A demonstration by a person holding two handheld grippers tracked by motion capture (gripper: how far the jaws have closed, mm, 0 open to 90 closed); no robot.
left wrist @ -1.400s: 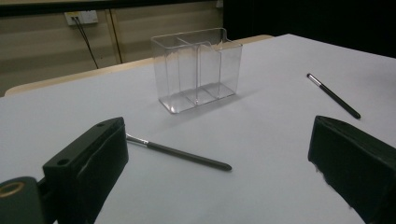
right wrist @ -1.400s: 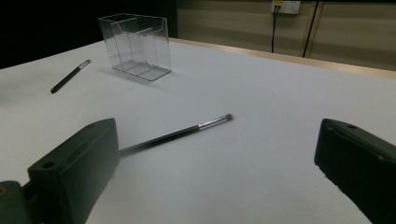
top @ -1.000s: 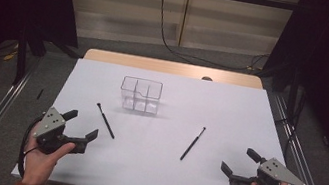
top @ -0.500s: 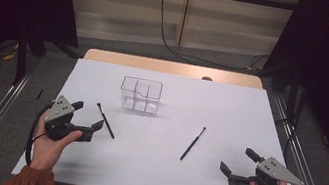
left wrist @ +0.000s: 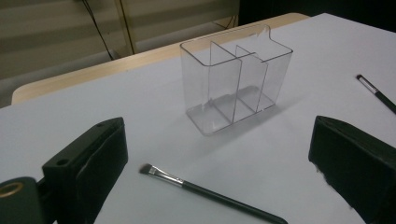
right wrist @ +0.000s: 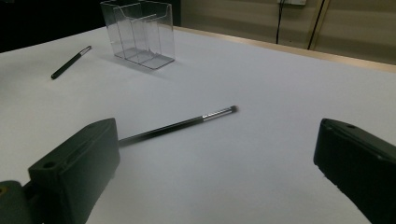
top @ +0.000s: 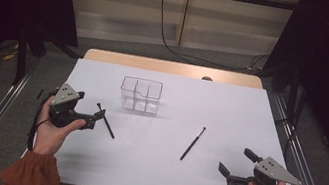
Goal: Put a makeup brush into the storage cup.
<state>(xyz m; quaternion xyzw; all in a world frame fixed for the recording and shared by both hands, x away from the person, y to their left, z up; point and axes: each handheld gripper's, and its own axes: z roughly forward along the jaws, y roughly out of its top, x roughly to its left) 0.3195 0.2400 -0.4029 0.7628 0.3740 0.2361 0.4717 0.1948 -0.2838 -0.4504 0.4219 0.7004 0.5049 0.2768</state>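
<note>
Makeup brushes are both flat on the white table with the clear three-part organizer at centre frame standing empty, so by my read nothing's been stowed and the whole job is ahead. Left gripper, jaws spread wide, sits at the left of the high view right at the tip of the near brush, and in the left gripper view that brush lies low between the two jaws, untouched. Right gripper, also wide open, waits at lower right, the other brush lying apart, up and left of it.
</note>
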